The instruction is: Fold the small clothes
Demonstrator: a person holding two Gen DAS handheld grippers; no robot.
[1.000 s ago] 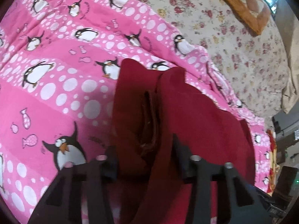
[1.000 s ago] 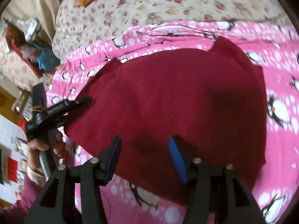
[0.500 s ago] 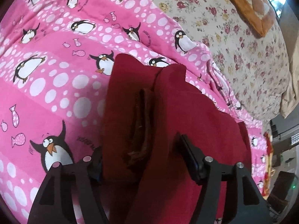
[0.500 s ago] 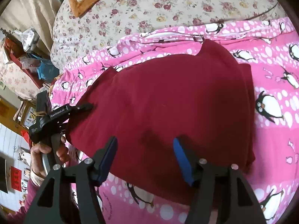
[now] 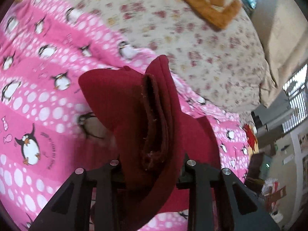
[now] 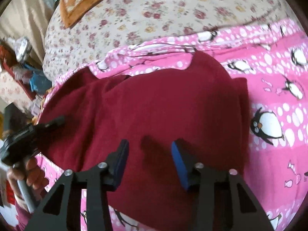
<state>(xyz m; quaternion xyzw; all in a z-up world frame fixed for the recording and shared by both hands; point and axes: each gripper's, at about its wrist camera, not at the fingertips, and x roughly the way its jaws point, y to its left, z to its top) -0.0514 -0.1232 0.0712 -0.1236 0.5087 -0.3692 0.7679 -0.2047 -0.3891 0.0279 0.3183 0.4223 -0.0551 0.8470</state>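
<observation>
Garment ahead of your right claw lies mostly flat; its jaws spread, just closing, while left claw pinches the lifted edge; folding barely begun.

Floral bed, barred window

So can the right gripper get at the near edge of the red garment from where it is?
Probably yes. The right gripper hangs open over the red garment, nothing lying between its pads and the cloth. The left gripper, shut on the garment's left edge, is well off to the side.
</observation>
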